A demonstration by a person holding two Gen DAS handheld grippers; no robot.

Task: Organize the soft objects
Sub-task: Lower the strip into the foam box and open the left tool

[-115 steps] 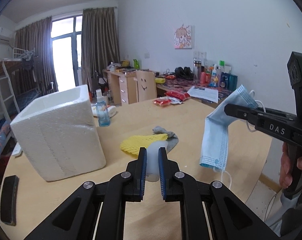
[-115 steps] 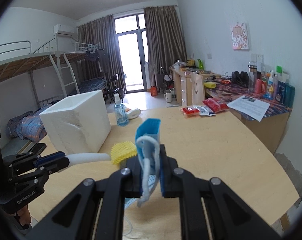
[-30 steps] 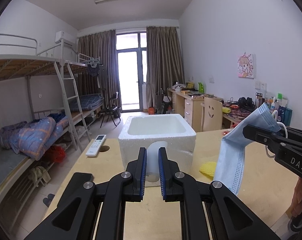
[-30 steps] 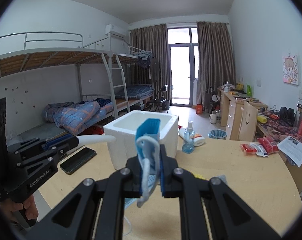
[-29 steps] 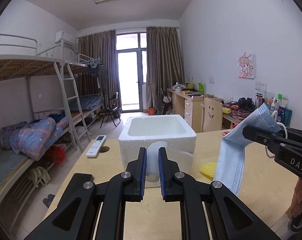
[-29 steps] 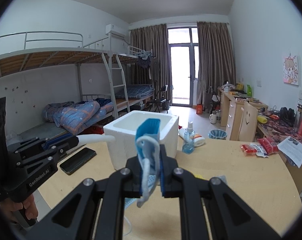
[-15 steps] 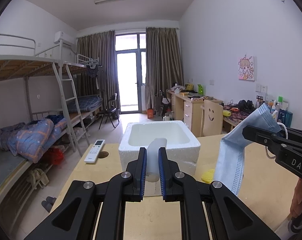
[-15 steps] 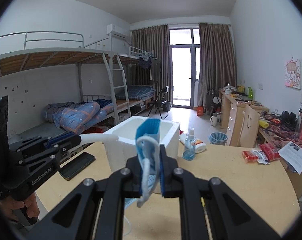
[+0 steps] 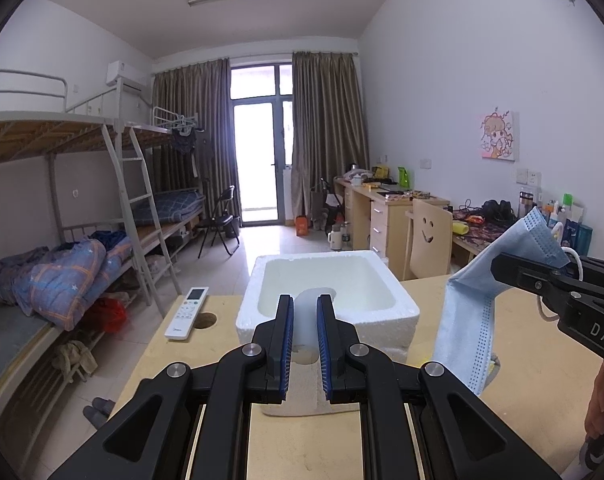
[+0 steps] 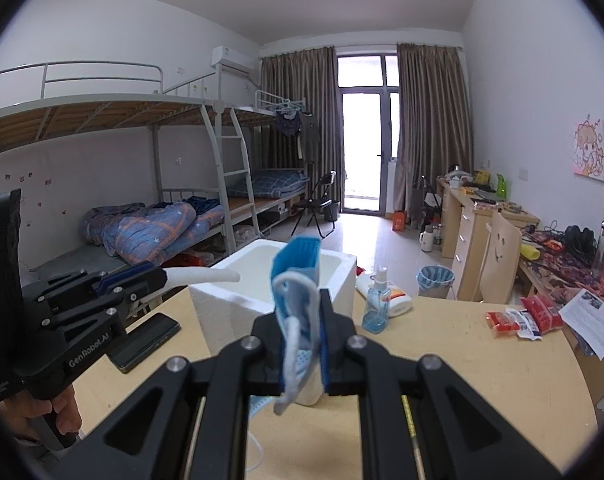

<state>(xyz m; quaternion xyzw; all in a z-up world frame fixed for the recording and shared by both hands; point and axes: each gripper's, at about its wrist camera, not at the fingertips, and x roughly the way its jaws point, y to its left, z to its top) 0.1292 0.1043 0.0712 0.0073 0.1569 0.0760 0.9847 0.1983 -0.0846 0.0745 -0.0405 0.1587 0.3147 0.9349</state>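
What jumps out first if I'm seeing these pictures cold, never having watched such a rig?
Two hand-held black clamps, each pinching something soft above a wooden table. The right gripper is shut on a blue face mask that hangs limp, while the left gripper is shut on a white soft piece. Just ahead of both stands an open white foam box, empty as far as shows, with bunk beds behind.
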